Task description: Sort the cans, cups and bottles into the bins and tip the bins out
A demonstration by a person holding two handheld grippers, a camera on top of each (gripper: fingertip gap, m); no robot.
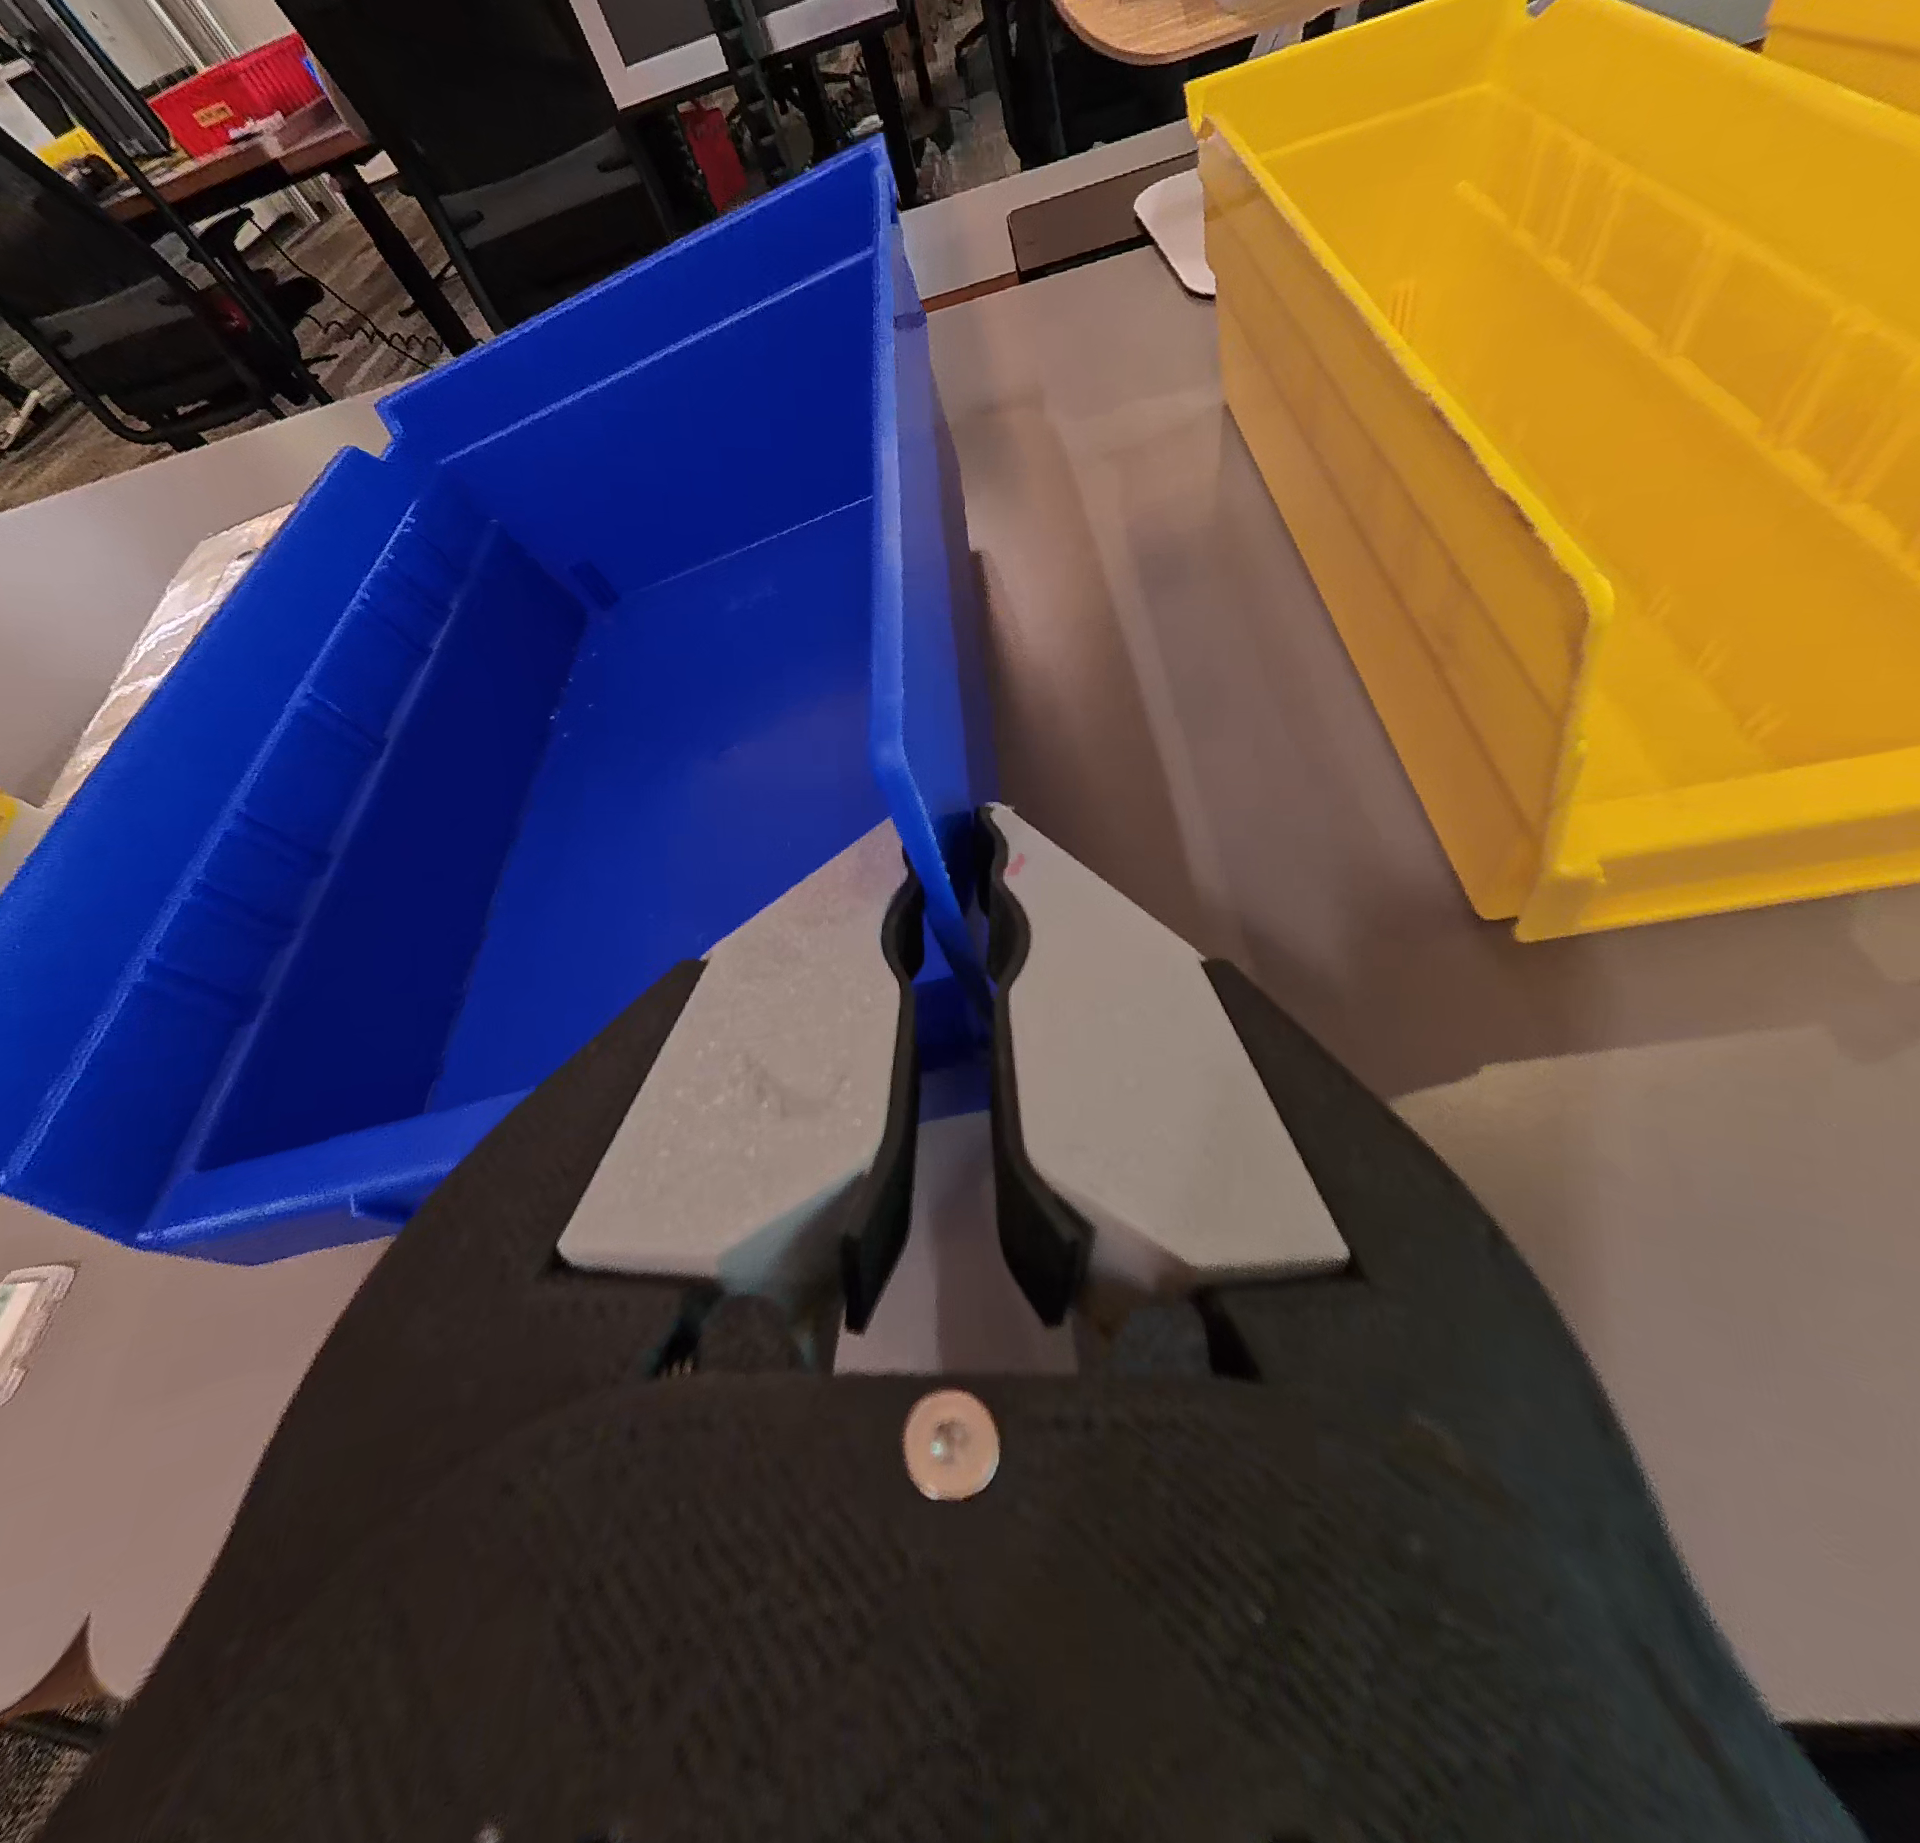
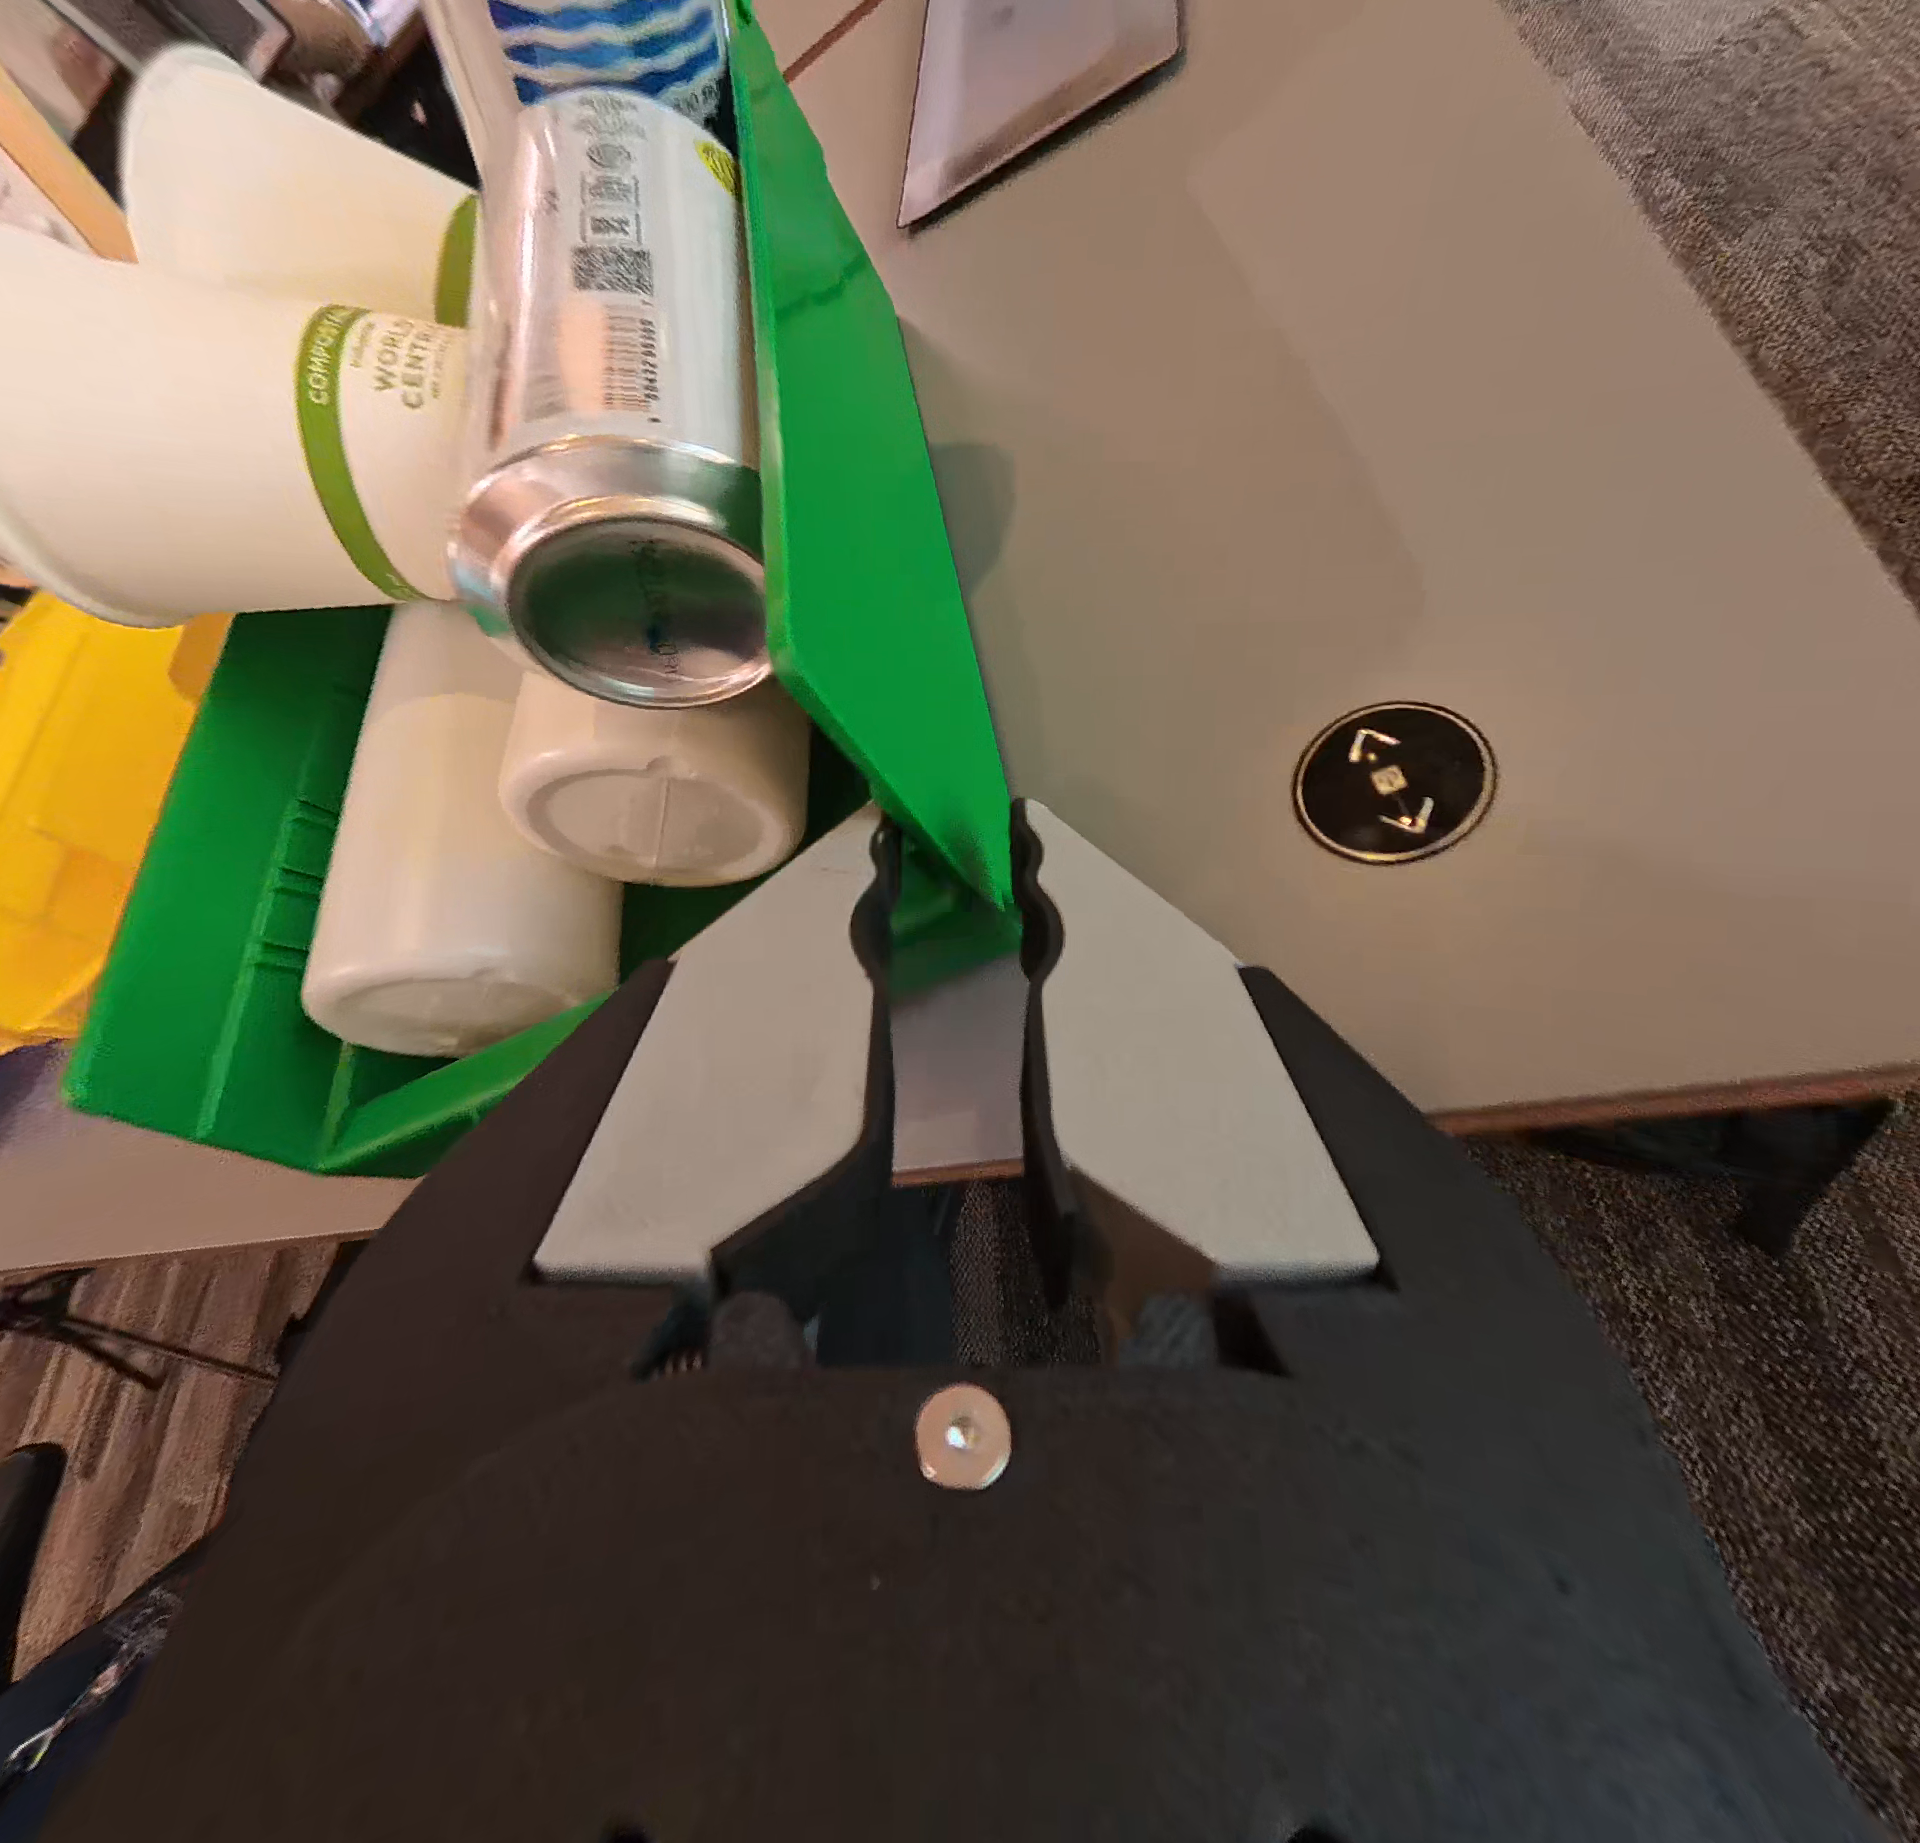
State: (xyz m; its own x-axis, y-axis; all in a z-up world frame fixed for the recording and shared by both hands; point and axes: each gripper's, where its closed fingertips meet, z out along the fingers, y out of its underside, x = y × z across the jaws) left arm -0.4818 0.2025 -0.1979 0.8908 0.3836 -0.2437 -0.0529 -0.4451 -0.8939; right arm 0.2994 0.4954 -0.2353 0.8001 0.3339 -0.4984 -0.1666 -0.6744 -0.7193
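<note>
In the left wrist view we look from just behind the left claw (image 1: 954, 894), forward and down along its two fingers, very close to the side wall of a blue bin (image 1: 665, 588) on the grey surface (image 1: 1122, 588). A yellow bin (image 1: 1538, 463) fills the right of this view, and an office room lies beyond.

In the right wrist view we sit behind the right claw (image 2: 954, 884), facing steeply down at the near corner of a tilted green bin (image 2: 862, 505), equally close, with the surface's edge and the floor (image 2: 1714, 1378) visible. We share only the grey surface; a yellow patch at that view's left edge may be the yellow bin.
</note>
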